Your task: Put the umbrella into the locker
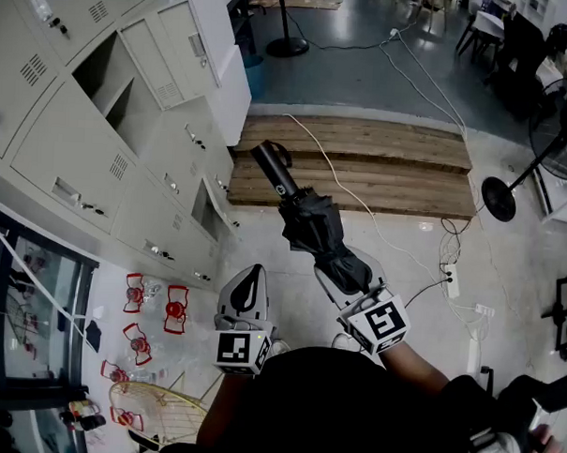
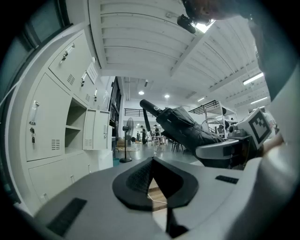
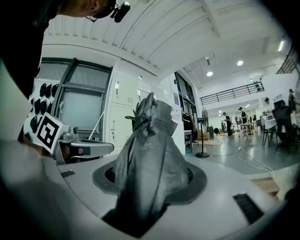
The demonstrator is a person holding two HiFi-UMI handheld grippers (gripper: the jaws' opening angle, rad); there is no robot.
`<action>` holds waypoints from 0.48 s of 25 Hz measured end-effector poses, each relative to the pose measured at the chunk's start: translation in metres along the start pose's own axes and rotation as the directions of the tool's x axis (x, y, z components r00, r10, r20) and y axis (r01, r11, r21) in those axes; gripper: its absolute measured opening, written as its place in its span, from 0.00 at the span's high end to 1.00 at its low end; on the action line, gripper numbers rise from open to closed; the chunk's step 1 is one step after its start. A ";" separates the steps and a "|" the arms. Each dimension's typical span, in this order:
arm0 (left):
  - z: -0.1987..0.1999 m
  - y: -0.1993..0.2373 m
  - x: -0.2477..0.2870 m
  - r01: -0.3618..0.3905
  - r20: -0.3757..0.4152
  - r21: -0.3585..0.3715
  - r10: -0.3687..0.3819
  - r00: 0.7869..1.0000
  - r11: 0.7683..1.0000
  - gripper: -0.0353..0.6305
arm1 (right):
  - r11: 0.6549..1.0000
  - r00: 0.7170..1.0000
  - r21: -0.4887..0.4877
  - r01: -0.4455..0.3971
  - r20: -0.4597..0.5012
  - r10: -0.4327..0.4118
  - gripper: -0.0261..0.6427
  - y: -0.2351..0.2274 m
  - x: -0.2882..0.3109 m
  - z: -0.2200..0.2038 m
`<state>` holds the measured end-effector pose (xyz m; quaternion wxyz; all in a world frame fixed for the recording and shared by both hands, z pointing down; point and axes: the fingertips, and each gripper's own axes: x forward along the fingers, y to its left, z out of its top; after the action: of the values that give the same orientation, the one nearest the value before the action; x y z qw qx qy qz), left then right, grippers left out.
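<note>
The black umbrella [image 1: 312,222] is folded up and held in the air over the floor, in front of the person. It rests on nothing. The right tongs [image 1: 352,275] are squeezed tight on the soft cloth part at the end nearest the person, and the cloth bunches up between the 2 jaws. The hard handle [image 1: 272,169] points up and away, toward the wooden boards [image 1: 361,163] on the floor. The left tongs [image 1: 245,299] are just beside the right ones, closed together with nothing in them. The grey lockers [image 1: 71,155] stand to the left. 1 open locker [image 1: 107,82] shows a dark hole with a shelf inside. The umbrella is not in it yet, so I think it now has to be carried over there. The umbrella looks light, but it is long, so the far end may swing or dip. The cloth is soft and maybe a bit slippery, so it could slide out of the squeeze. I think a stiff rod runs down the middle, so it should not bend. A good place to hold is where the cloth is wrapped thick, as now. The left tongs could take the hard handle to steady it. I think the handle end should go in first, and it must not bump the locker's edge.
</note>
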<state>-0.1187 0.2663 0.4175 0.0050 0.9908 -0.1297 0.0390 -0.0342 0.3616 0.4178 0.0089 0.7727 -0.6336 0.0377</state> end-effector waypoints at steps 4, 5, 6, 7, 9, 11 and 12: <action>-0.001 0.005 -0.003 0.000 -0.002 0.001 0.000 1.000 1.000 0.95 | 1.000 1.000 -0.007 0.003 0.003 -0.003 0.64 0.004 0.003 0.001; -0.001 0.006 -0.003 0.000 -0.003 0.001 0.000 1.000 1.000 0.95 | 1.000 1.000 -0.007 0.003 0.002 -0.003 0.64 0.005 0.004 0.001; -0.001 0.008 -0.004 0.000 -0.003 0.000 0.000 1.000 1.000 0.95 | 1.000 1.000 -0.009 0.003 0.002 -0.003 0.64 0.006 0.005 0.001; -0.001 0.010 -0.005 0.000 -0.003 0.000 0.000 1.000 1.000 0.95 | 1.000 1.000 -0.012 0.003 0.005 -0.003 0.64 0.007 0.006 0.002; 0.000 0.014 -0.007 -0.001 0.000 0.002 0.001 1.000 1.000 0.95 | 1.000 1.000 -0.014 0.001 0.009 -0.001 0.64 0.011 0.010 0.003; 0.000 0.018 -0.010 -0.002 0.003 0.004 0.002 1.000 1.000 0.95 | 1.000 1.000 -0.016 -0.003 0.015 0.004 0.64 0.015 0.013 0.004; 0.000 0.021 -0.012 -0.004 0.003 0.006 0.004 1.000 1.000 0.95 | 1.000 1.000 -0.018 -0.006 0.019 0.006 0.64 0.017 0.015 0.003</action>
<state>-0.1357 0.2486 0.4165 0.0017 0.9906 -0.1318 0.0378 -0.0480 0.3432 0.4154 0.0097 0.7711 -0.6362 0.0246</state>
